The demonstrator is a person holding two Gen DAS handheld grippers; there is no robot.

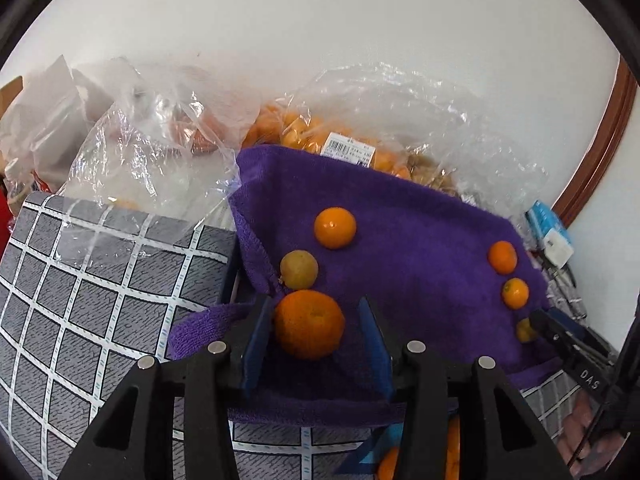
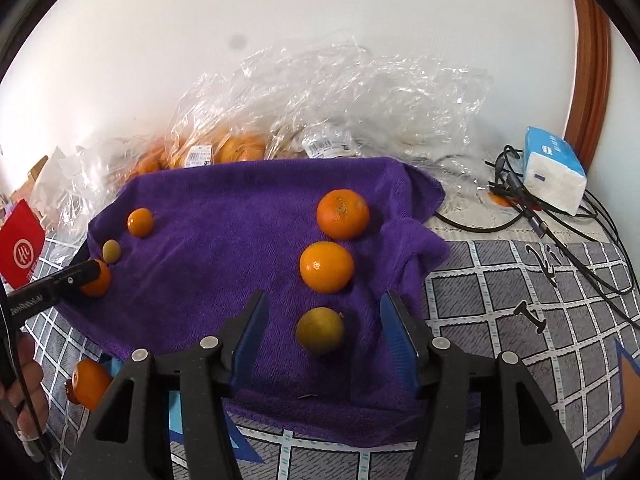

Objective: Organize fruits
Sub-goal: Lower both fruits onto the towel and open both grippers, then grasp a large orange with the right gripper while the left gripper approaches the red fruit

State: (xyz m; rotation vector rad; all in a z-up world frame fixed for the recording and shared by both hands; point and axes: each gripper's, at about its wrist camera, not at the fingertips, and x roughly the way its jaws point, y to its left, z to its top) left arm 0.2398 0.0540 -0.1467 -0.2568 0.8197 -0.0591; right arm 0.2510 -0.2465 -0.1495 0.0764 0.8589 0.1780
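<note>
- Purple terry towel (image 2: 224,216) on the counter: three fruits are lined along each side edge; bagged fruit is left behind.
- Left tool (image 1: 316,330): parted, round orange mandarin (image 1: 309,324) between, unclamped.
- Right tool (image 2: 322,326): parted, small yellowish citrus (image 2: 320,330) between, untouched.
</note>
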